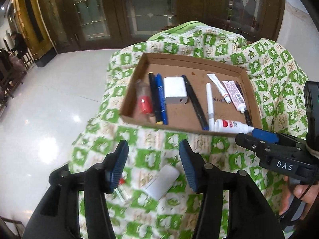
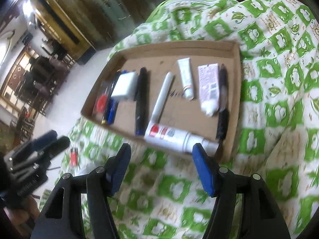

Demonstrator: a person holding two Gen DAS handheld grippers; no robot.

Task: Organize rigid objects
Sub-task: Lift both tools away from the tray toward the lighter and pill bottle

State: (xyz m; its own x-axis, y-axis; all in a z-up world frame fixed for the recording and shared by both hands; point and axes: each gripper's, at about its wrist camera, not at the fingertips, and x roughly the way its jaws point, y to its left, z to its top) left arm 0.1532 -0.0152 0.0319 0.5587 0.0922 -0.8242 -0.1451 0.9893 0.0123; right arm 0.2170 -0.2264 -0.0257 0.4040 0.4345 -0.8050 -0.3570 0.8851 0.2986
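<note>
Blue-padded left tongs (image 1: 153, 164) were seen nearest the left wrist camera, their jaws parted and nothing gripped; below the gap a white cylinder (image 1: 162, 183) and a small clear item with a red tip (image 1: 122, 187) lay loose on the green-and-white patterned cloth (image 1: 279, 75). The right tongs (image 2: 161, 168) were likewise held apart and empty above the cloth, just short of the near wall of the cardboard tray (image 2: 236, 91). Inside the tray the objects were laid side by side: a red-capped item (image 2: 100, 102), a blue pen (image 2: 111, 111), a white charger block (image 2: 124, 87), a black marker (image 2: 141, 101), a white pen (image 2: 162, 97), a small white tube (image 2: 186, 77), a pink-labelled tube (image 2: 208, 87) and a dark pen (image 2: 223, 103) along the right wall. A white bottle with a red label (image 2: 171, 136) was lying across the tray's near edge, its nozzle pointing right, close to the right tongs but not touched. A red lighter-like item (image 2: 73, 156) was seen on the cloth outside the tray, near the left tongs. A hand (image 1: 303, 191) was seen on the right tongs' handle.
</note>
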